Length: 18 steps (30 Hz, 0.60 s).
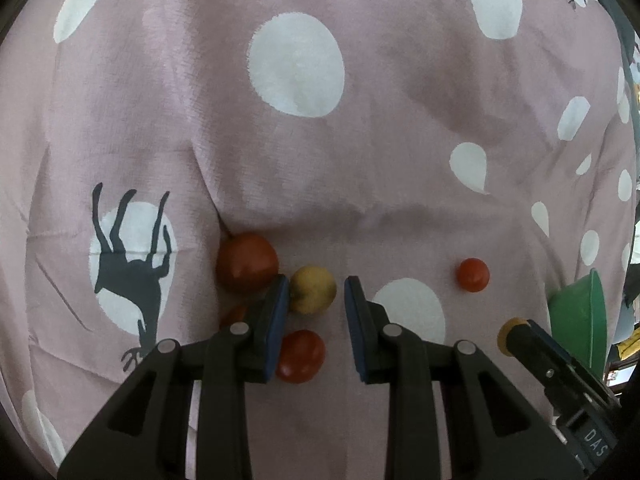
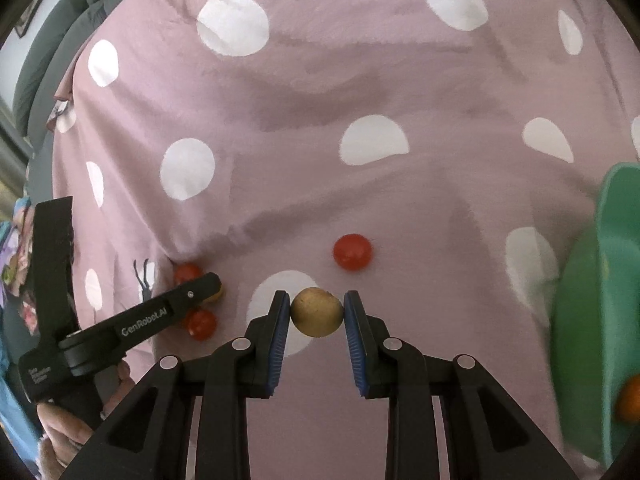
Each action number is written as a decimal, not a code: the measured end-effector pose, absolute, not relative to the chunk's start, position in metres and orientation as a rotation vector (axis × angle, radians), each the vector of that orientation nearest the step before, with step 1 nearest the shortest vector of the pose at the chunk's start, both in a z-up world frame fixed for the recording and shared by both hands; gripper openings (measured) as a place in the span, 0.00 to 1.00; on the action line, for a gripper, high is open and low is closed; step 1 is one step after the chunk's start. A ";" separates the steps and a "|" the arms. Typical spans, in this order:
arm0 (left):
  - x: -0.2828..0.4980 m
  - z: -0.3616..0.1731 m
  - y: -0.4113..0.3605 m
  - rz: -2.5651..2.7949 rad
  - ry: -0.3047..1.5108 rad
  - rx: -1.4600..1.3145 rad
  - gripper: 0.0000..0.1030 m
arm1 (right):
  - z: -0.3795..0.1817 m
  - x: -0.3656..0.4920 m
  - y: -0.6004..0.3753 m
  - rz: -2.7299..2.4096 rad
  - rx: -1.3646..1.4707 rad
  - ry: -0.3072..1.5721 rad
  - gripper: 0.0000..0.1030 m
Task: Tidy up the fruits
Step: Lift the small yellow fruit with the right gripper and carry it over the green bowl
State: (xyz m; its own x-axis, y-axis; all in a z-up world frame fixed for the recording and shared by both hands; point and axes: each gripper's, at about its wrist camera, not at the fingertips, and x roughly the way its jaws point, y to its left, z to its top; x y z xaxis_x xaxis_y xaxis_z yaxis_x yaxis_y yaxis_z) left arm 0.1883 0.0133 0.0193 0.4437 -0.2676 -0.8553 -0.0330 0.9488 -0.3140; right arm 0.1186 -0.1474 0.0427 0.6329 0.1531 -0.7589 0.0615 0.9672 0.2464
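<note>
Pink cloth [image 2: 400, 200] — open middle, green bowl [image 2: 580, 300] at edge

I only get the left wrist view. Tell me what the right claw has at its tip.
Observer: The right claw is shut on a round tan fruit, with a pad pressing on each side of it.
Operator: Check inside the green bowl. I see only its outside and rim.
Observer: The green bowl has one orange fruit in it. It is low against the wall and cut off by the picture's edge.
</note>
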 end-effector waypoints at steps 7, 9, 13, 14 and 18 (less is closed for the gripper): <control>0.189 0.014 0.015 -0.144 1.116 -0.337 0.22 | 0.044 0.117 -0.155 0.030 0.259 0.879 0.27; 0.188 0.016 0.014 -0.136 1.109 -0.328 0.22 | 0.045 0.116 -0.156 0.027 0.259 0.872 0.27; 0.182 0.028 0.012 -0.133 1.079 -0.306 0.22 | 0.050 0.112 -0.160 0.012 0.248 0.853 0.27; 0.181 0.032 0.011 -0.136 1.069 -0.304 0.22 | 0.052 0.111 -0.160 0.008 0.246 0.848 0.27; 0.174 0.050 0.004 -0.147 1.024 -0.278 0.22 | 0.061 0.105 -0.165 -0.003 0.247 0.820 0.27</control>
State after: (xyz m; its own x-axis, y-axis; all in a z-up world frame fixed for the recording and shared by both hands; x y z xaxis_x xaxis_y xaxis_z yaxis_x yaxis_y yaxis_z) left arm 0.1741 0.0042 0.0502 0.5138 -0.2496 -0.8208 -0.0090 0.9551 -0.2961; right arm 0.1055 -0.1652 0.0610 0.6835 0.0925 -0.7240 0.0980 0.9713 0.2166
